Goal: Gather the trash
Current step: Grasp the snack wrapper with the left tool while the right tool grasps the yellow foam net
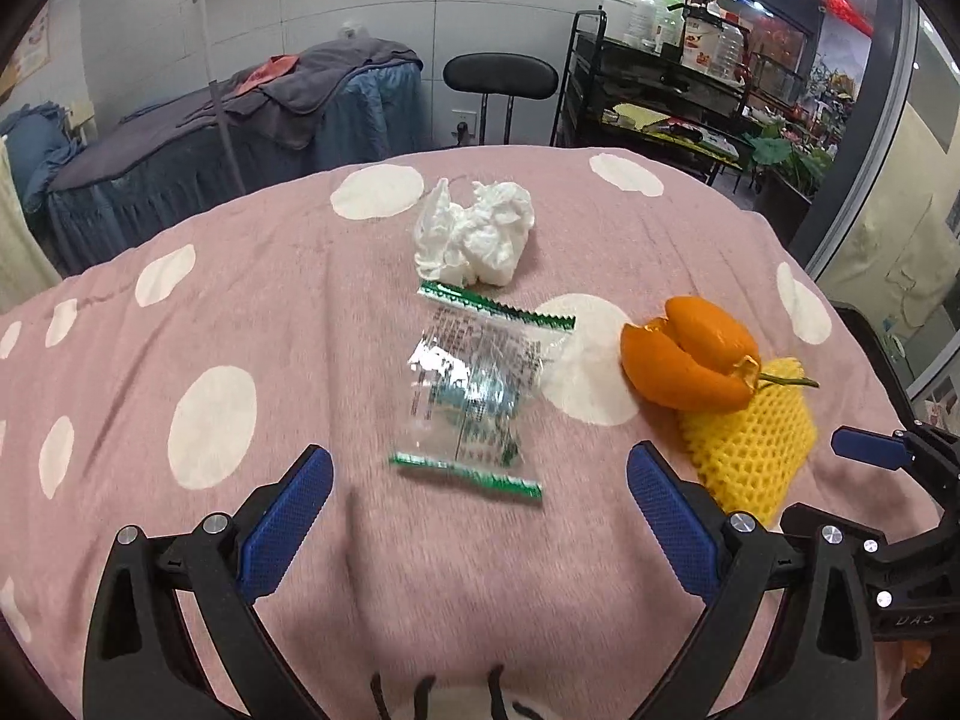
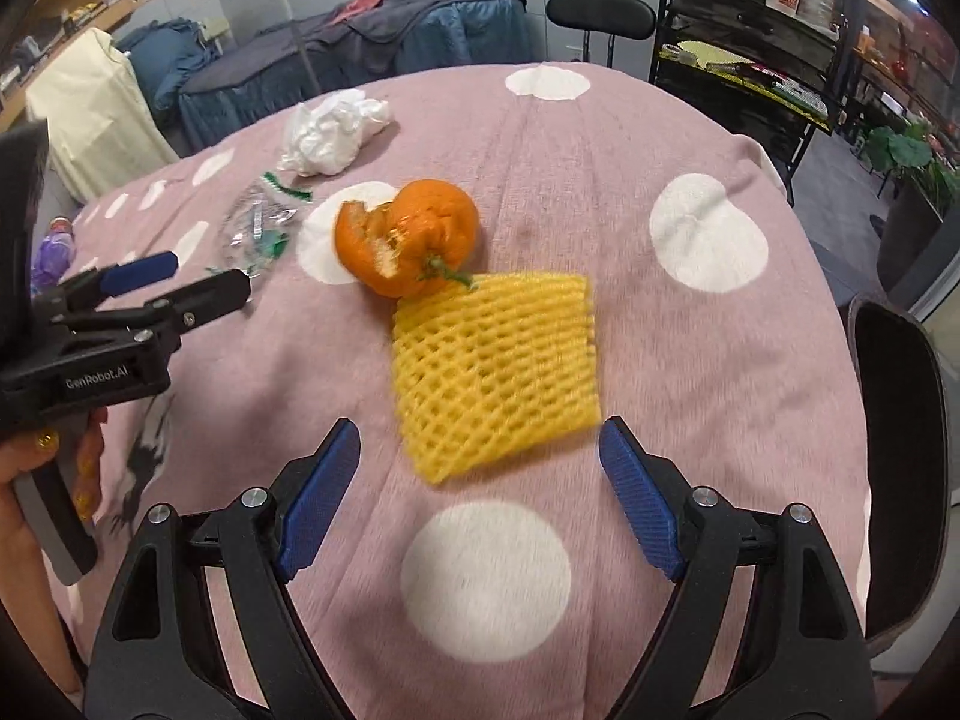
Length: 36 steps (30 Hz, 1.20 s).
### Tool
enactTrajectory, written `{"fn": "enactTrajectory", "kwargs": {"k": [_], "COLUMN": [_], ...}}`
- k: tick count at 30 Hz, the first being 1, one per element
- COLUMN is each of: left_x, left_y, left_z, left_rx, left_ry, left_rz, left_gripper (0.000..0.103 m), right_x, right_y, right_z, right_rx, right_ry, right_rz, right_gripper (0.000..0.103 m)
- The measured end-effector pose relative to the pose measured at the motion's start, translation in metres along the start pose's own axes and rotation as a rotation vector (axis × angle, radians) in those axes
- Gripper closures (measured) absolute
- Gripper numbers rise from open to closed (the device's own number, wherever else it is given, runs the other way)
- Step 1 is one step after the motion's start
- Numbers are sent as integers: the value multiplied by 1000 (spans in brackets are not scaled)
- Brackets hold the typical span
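Left wrist view looks down at a pink cloth (image 1: 288, 324) with white dots, and the left gripper (image 1: 480, 516) has its blue pads spread wide with nothing between them, hanging just short of a clear wrapper (image 1: 474, 396) with green edges. Past the wrapper sits a crumpled tissue (image 1: 477, 234), nearly touching its far edge. Off to the right there's an orange peel (image 1: 690, 354) resting against a yellow foam net (image 1: 750, 450), and the right gripper (image 1: 882, 450) pokes in from that side, near the net. Right wrist view shows the right gripper (image 2: 480, 504) spread wide too, nothing pinched, with the net (image 2: 498, 366) lying flat just ahead of the pads and the peel (image 2: 408, 240) touching the net's far corner, green stem still on it. The wrapper (image 2: 258, 228) and tissue (image 2: 333, 132) are further back on the left. The left gripper (image 2: 180, 282) comes in from the left edge, held by a hand (image 2: 24, 504), its tips near the wrapper. Both views are a bit blurry.
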<state>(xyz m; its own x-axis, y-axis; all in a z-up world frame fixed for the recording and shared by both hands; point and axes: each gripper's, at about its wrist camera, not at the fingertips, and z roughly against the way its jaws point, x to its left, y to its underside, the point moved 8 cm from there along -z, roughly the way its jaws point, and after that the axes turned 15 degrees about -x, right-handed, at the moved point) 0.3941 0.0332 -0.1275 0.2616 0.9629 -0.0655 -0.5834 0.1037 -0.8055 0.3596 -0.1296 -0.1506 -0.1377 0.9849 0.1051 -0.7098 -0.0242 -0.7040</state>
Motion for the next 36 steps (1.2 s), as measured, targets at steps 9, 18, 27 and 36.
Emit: {"fn": "enactTrajectory", "kwargs": {"k": [9,18,27,36], "left_x": [5,9,-15,-59], "left_y": [2,7,6,28], "left_z": [-22,12,66,100], "left_rx": [27,-26,-118,-134], "left_ry": [14,54,58,101], "left_rz": [37,181,156,146], "left_gripper": [55,61,61,61], "right_x": [-11,0,-8,-33], "right_y": [3,4,21,38], "right_z": [-38,-21,24,83], "right_rx": [77,31,-11,-108], "right_ry": [-13,-105,-150,-116], "right_rz": [-58,-95,-173,-192], "right_gripper": [43,82,82,82]}}
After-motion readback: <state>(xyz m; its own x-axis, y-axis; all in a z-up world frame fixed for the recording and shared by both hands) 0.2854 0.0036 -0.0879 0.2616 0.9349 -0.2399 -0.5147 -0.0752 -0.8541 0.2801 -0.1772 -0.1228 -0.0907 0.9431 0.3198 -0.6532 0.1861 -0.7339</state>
